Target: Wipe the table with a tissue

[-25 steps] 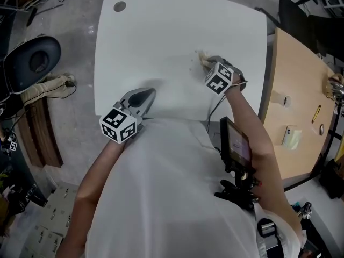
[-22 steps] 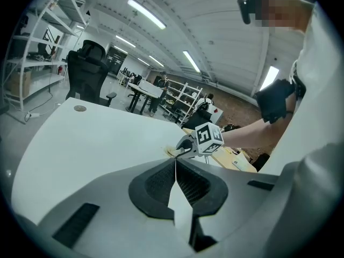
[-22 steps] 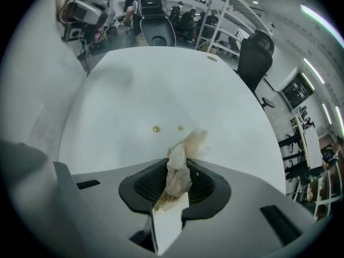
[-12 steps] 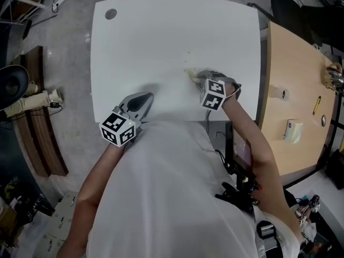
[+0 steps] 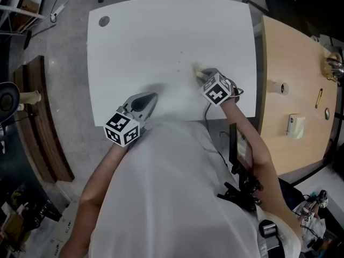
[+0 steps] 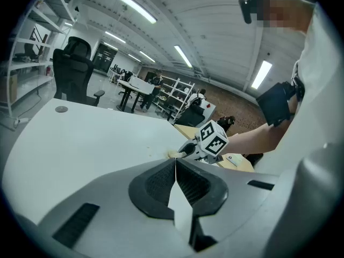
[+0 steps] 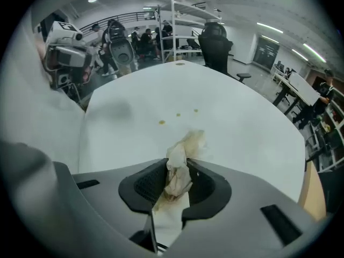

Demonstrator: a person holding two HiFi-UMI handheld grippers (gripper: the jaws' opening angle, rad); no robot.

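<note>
While the right tongs [image 5: 201, 75] point steeply down at the white desk [image 5: 161, 31], right of centre in the head view, their jaws are clamped on a crumpled tissue [image 7: 181, 150]. The wad fills the gap between the ribbed pads. Its yellow-stained end sticks out past the tips and meets the desk surface. Just beyond that end, in the middle of the right gripper view, three small yellowish spots [image 7: 161, 122] dot the desk.

The left tongs [image 5: 149, 98] sit lower left of centre in the head view, over the desk's near edge and well apart from the tissue. Their jaws are pressed together tip to tip with nothing between them. Whether they touch the desk cannot be told.

A round grey grommet [image 5: 104, 21] marks the desk's upper left corner. At the right edge of the head view stands a wooden desk [image 5: 285, 122] carrying a few small items.
</note>
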